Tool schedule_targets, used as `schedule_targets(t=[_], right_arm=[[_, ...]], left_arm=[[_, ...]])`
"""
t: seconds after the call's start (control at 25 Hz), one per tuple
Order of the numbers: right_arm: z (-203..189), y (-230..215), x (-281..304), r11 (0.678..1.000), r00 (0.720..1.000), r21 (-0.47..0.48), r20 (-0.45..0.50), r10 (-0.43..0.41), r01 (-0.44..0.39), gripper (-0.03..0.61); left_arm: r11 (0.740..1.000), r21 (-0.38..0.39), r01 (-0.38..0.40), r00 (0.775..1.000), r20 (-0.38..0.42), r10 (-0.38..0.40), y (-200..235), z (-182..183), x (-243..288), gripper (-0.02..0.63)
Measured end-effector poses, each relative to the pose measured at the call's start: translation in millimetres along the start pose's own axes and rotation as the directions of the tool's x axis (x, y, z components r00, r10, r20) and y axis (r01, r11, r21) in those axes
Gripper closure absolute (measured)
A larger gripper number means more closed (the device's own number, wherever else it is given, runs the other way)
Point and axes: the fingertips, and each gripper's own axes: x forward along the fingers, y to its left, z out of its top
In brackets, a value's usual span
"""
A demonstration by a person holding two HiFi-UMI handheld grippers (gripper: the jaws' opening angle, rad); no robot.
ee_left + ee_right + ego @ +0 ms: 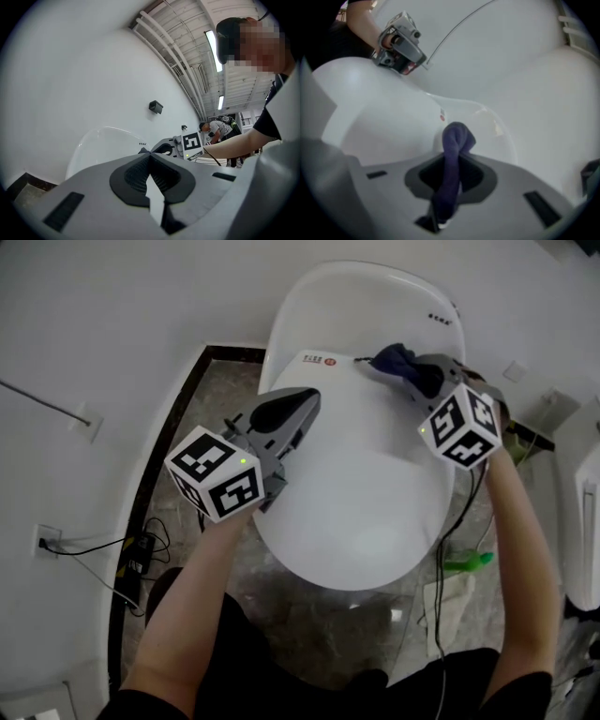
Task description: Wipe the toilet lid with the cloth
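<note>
The left claw (302, 409), closed tip to tip and empty, hovers over the left side of the white glossy oval toilet lid (375, 502). The right claw (405, 371) grips the bunched dark blue cloth (394, 358) at the lid's rear right edge; contact with the surface cannot be confirmed. By this position, wiping is judged barely begun, with the lid's middle and front left to do.

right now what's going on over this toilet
A person holds a claw in each hand over the closed white toilet lid. The right claw is shut on a dark blue cloth near the lid's back end. The left claw is shut with nothing in it, above the lid's left side.
</note>
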Motion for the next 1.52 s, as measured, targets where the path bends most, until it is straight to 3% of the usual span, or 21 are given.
schedule_targets(t=[0.56, 1.52], right_arm=[[-14, 8, 33, 0.996, 0.995, 0.014, -0.055, 0.086, -0.085, 0.503], [6, 60, -22, 0.991, 0.990, 0.006, -0.038, 0.137, -0.137, 0.503]], left_arm=[[1.000, 0.007, -0.004, 1.000, -0.017, 0.004, 0, 0, 0, 0.600], [1.000, -0.006, -0.017, 0.999, -0.030, 0.017, 0, -1, 0, 0.600]])
